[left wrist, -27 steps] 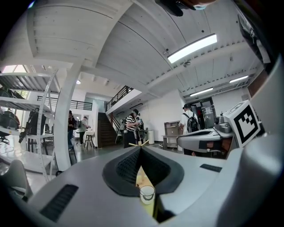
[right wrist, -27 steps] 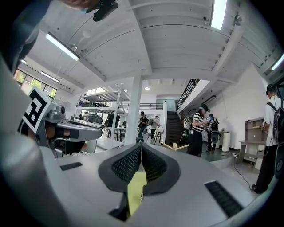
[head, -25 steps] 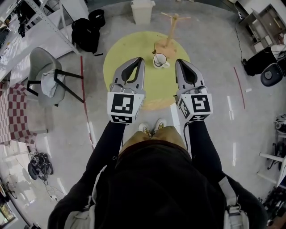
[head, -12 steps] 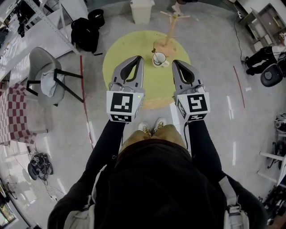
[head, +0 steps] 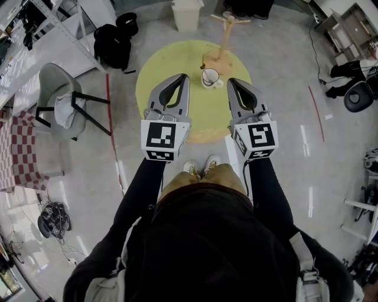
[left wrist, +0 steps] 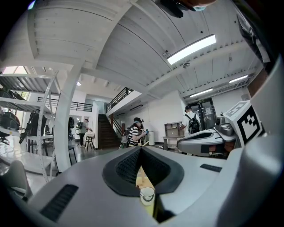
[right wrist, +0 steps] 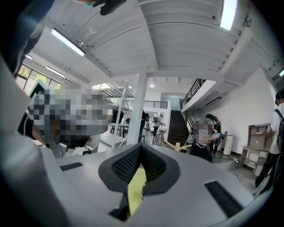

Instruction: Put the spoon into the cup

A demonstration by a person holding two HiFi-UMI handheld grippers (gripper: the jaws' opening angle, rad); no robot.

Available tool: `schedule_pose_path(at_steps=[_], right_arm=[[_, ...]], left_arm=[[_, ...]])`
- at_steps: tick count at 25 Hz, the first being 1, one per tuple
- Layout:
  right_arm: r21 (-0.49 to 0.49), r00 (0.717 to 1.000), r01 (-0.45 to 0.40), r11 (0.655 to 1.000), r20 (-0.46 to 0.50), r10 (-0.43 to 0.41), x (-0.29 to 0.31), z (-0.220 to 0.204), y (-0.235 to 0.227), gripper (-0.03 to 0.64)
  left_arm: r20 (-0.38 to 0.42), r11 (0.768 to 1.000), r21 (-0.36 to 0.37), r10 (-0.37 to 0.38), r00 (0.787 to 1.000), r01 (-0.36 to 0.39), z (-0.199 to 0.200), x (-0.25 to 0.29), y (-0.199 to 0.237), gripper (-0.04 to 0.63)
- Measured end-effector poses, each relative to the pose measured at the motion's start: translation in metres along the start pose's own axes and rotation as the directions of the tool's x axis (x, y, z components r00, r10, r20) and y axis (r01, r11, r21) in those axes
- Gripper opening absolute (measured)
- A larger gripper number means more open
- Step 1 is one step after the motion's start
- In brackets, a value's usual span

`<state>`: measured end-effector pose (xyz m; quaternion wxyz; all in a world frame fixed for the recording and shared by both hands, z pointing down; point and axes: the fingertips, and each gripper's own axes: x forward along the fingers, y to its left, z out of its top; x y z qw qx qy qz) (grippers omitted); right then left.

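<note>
A white cup (head: 211,77) stands on the round yellow table (head: 171,65), close to the base of a wooden mug tree (head: 221,41). A small dark thing (head: 204,66) lies just behind the cup; I cannot tell whether it is the spoon. My left gripper (head: 186,77) hovers level over the table, to the left of the cup, shut and empty. My right gripper (head: 230,81) is level to the right of the cup, also shut and empty. In the left gripper view the cup (left wrist: 147,194) shows below the closed jaws. The right gripper view shows only the yellow table (right wrist: 136,186) there.
On the floor to the left stand a grey chair (head: 65,103) and a black bag (head: 112,44). A white bin (head: 188,15) is behind the table. Cables (head: 50,217) lie at lower left. The person's feet (head: 201,167) are at the table's near edge. People (left wrist: 133,133) stand farther back.
The right gripper has edged slightly to the left. The left gripper has kept still. People at the far edge of the room have shifted.
</note>
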<state>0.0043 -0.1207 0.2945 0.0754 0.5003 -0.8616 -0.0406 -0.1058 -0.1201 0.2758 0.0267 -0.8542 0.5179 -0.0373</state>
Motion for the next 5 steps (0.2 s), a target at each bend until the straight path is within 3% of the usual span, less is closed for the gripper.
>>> schedule_pose_path(at_steps=[5], right_arm=[[0.036,1.0,0.007,0.999,0.006,-0.008,-0.0032,-0.0014,-0.0067,0.026]], left_arm=[[0.002,1.0,0.0,-0.006,1.0,0.006,0.0005,0.0006,-0.0045,0.014]])
